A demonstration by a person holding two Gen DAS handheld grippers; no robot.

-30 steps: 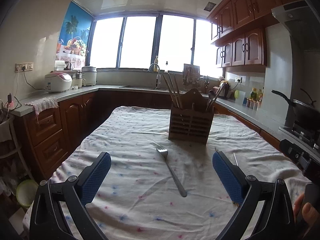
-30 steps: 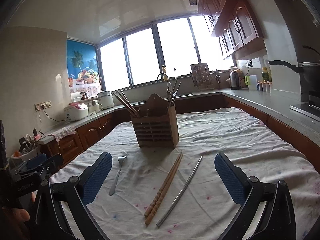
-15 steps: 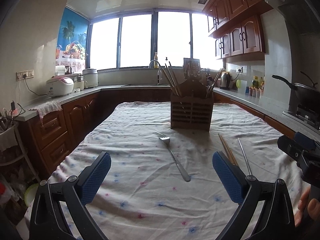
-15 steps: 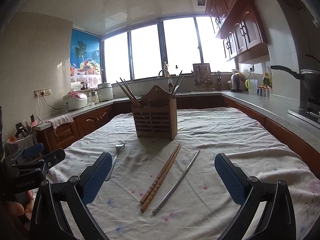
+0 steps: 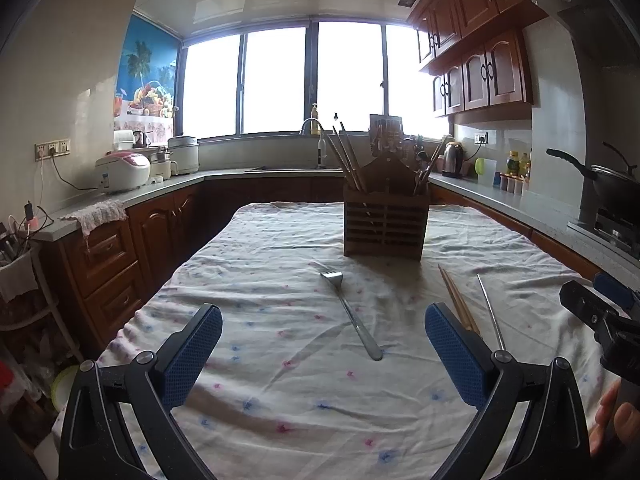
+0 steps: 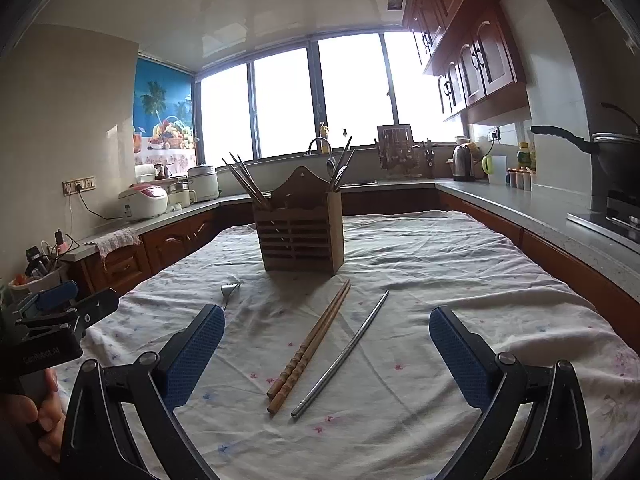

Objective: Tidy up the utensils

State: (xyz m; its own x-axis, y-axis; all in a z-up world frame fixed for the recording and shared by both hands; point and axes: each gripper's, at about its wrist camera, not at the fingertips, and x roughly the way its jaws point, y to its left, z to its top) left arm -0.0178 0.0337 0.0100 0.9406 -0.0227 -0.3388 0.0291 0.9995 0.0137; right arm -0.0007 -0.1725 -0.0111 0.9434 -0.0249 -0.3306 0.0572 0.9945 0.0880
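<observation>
A wooden utensil holder [image 5: 385, 224] [image 6: 300, 240] stands on the clothed table, with chopsticks in its left side and metal utensils in its right. A steel fork [image 5: 350, 312] lies ahead of my open, empty left gripper [image 5: 323, 344]; only its tines [image 6: 230, 292] show in the right wrist view. A pair of wooden chopsticks [image 6: 310, 346] [image 5: 458, 300] and a thin metal chopstick [image 6: 344, 354] [image 5: 489, 312] lie ahead of my open, empty right gripper [image 6: 326, 354]. Both grippers hover above the table's near end.
The table wears a white dotted cloth [image 5: 280, 280]. Counters run around the room, with a rice cooker [image 5: 122, 170] at left, a kettle [image 5: 454, 158] and a wok on the stove [image 5: 612, 188] at right. The right gripper body [image 5: 600, 316] shows at the left view's right edge.
Both grippers have drawn back and levelled, so the holder looks farther and the chopsticks have come into the left view. The utensils on the cloth have not moved.
</observation>
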